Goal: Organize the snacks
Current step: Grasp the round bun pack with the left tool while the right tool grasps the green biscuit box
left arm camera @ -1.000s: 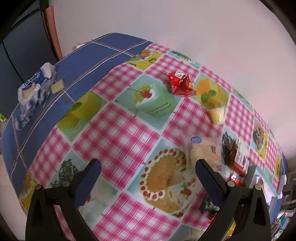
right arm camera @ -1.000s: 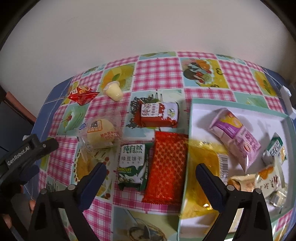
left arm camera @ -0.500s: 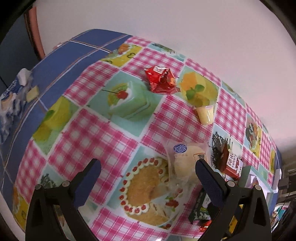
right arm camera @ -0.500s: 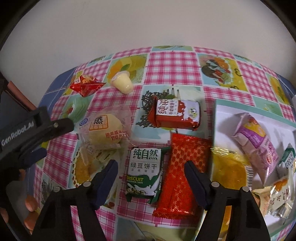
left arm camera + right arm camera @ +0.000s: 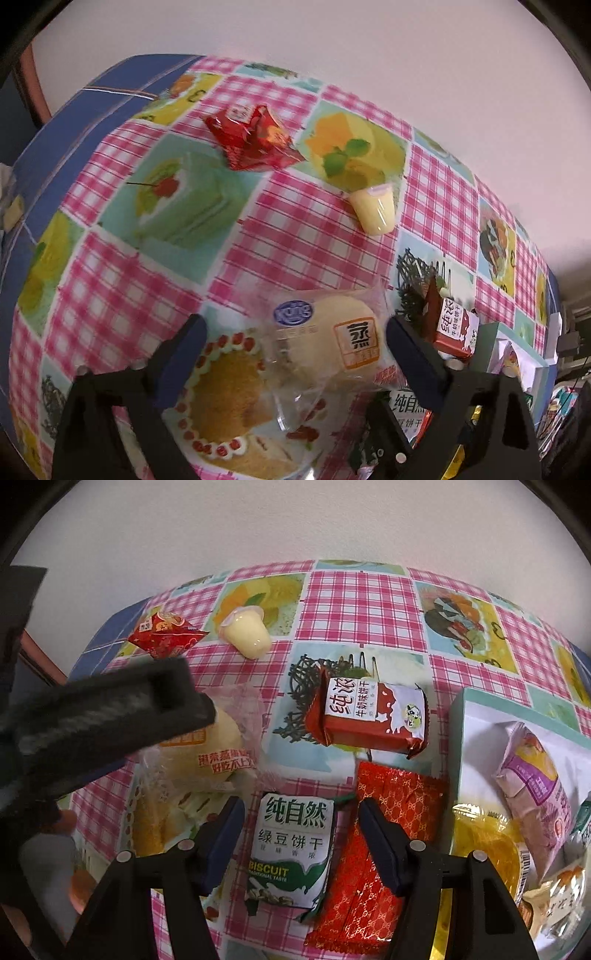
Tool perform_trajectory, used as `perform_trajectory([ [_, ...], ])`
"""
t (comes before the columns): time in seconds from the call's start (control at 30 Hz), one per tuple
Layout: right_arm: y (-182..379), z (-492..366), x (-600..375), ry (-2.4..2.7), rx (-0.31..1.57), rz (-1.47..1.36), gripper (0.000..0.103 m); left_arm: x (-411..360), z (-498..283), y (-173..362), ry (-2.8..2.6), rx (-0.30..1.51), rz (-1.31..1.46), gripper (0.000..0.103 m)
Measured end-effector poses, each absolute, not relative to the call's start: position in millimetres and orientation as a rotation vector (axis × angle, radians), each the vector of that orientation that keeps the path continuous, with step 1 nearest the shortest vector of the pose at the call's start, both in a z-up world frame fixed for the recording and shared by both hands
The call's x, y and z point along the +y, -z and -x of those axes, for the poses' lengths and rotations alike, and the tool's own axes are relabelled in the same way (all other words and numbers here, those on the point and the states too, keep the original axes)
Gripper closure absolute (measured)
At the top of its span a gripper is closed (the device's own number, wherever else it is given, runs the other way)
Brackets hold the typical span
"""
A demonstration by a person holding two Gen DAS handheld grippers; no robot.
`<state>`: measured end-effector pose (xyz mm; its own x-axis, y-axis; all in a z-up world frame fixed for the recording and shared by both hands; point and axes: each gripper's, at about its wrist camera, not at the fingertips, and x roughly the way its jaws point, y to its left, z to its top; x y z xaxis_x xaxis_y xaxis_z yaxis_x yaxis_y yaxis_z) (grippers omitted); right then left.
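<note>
Both jaws closing: bun [image 5: 325, 343] straddled by left gripper [image 5: 291, 354], biscuit pack [image 5: 290, 849] by right gripper [image 5: 301, 834], neither gripped yet. Red wafer [image 5: 373, 856] crowded alongside; tray [image 5: 476, 716] packed with snacks.

On the table [image 5: 354, 602]: a bun pack [image 5: 207, 753] at the left, a biscuit pack [image 5: 291, 849] just right of it. Behind the biscuit pack, a cookie pack [image 5: 373, 716]; farther back, a jelly cup [image 5: 247, 631]. At the right, a tray [image 5: 476, 720] with more snack bags [image 5: 535, 786] in it.
</note>
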<state>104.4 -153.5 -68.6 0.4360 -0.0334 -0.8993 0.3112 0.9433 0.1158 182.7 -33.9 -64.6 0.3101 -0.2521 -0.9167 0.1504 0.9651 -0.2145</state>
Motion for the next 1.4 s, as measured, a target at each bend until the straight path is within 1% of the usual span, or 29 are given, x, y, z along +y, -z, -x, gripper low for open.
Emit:
perform_trajectory([
  [0.1, 69.2, -106.1, -153.7, 0.22, 1.105, -0.271, 0.035, -37.1, -183.4, 69.4, 0.307, 1.244, 0.127, 0.018],
  [0.23, 70.4, -109.1, -149.0, 0.218, 1.114, -0.241, 0.039, -37.6, -182.9, 70.9, 0.318, 1.251, 0.131, 0.019],
  [0.27, 70.7, -110.0, -147.4, 0.216, 1.116, -0.23, 0.039, -36.4, -182.8, 72.0, 0.323, 1.259, 0.142, 0.02],
  [0.3, 71.1, -109.8, -145.4, 0.215, 1.118, -0.222, 0.04, -35.6, -182.5, 72.9, 0.329, 1.265, 0.153, 0.024],
  [0.37, 72.1, -109.0, -144.4, 0.226, 1.123, -0.203, 0.047, -33.9, -180.7, 75.2, 0.346, 1.282, 0.181, 0.026],
  [0.53, 71.3, -104.3, -144.7, 0.21, 1.131, -0.216, 0.055, -37.4, -175.3, 77.6, 0.355, 1.316, 0.186, 0.027],
  [0.57, 70.9, -103.3, -144.1, 0.205, 1.135, -0.22, 0.056, -38.3, -173.3, 78.4, 0.359, 1.325, 0.184, 0.029],
  [0.67, 70.0, -102.0, -140.8, 0.201, 1.142, -0.215, 0.057, -39.5, -167.2, 80.4, 0.38, 1.349, 0.214, 0.041],
  [0.8, 69.3, -96.9, -137.1, 0.196, 1.15, -0.227, 0.057, -34.5, -161.0, 79.5, 0.378, 1.358, 0.225, 0.045],
  [1.1, 57.6, -72.4, -133.6, 0.185, 1.139, -0.257, 0.059, -2.0, -151.3, 74.1, 0.329, 1.38, 0.264, 0.046],
  [1.4, 38.8, -49.0, -133.7, 0.186, 1.109, -0.283, 0.06, 25.1, -136.2, 53.9, 0.293, 1.359, 0.306, 0.047],
])
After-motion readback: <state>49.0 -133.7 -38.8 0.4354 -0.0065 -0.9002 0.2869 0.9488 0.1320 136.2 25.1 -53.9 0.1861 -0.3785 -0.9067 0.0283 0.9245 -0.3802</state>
